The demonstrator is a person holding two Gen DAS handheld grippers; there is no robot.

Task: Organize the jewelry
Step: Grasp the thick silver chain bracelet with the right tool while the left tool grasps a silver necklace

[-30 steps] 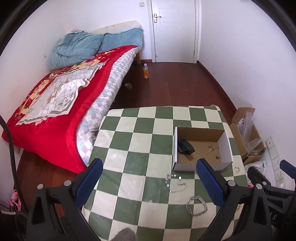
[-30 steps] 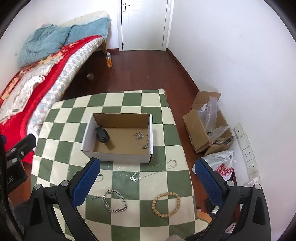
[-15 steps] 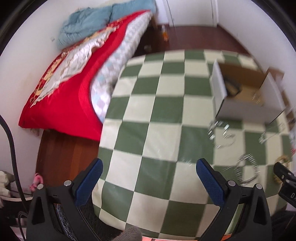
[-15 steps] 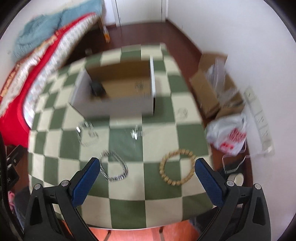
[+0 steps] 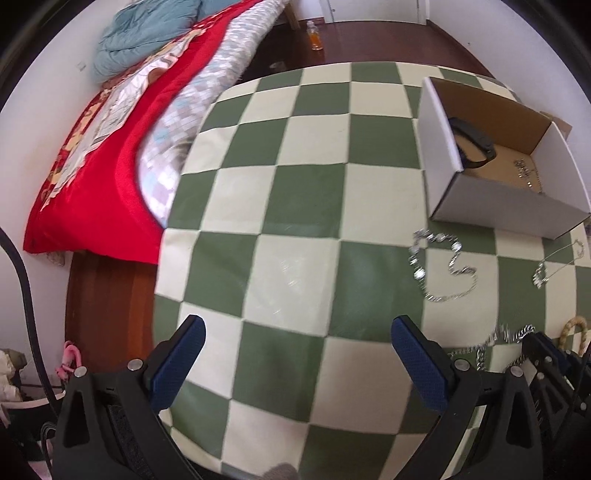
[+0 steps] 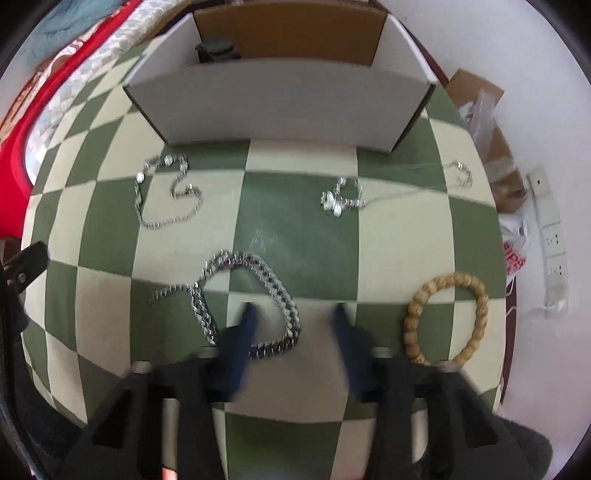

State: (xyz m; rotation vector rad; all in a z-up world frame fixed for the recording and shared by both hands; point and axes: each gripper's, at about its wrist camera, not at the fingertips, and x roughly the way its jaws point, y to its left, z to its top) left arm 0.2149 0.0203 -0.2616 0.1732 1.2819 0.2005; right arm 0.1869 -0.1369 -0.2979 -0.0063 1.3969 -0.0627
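**Jewelry loose on counter, both tongs empty**

Counter (image 5: 295, 192) in green-and-cream checks. Left edge drops close beside a bed (image 5: 110, 147) under a red cover; narrow strip of dark wood floor between. Right edge, in right wrist view, falls toward a brown carton (image 6: 491, 122) of plastic wrap, a white bag and a wall power strip (image 6: 550, 236). Wide bare run of checks in front of left tongs (image 5: 297, 343).

Left tongs spread wide, nothing between the blue pads, hovering over bare checks well left of the jewelry. Right tongs (image 6: 293, 314) partly open, motion-blurred, gripping nothing. Left pad sits inside or over the loop of the heavy curb chain (image 6: 258, 291); right pad on bare cloth just right of it. Contact with the links not resolvable through blur.

Wooden bead bracelet (image 6: 445, 317) to the right of right tongs, near the counter's right edge. Thin silver chain with round stones (image 6: 166, 195) beyond and to the left. Pendant necklace (image 6: 341, 197) straight ahead, its fine chain trailing right to a clasp (image 6: 463, 173).

White cardboard box (image 6: 280, 103), open top, brown inside, stands across the far side behind all loose pieces; near wall faces right tongs. Black band (image 5: 472, 142) inside at the box's left end; small silver pieces (image 5: 526, 173) on its floor, seen from left wrist.

Orange bottle (image 5: 316, 35) on the floor beyond the counter.
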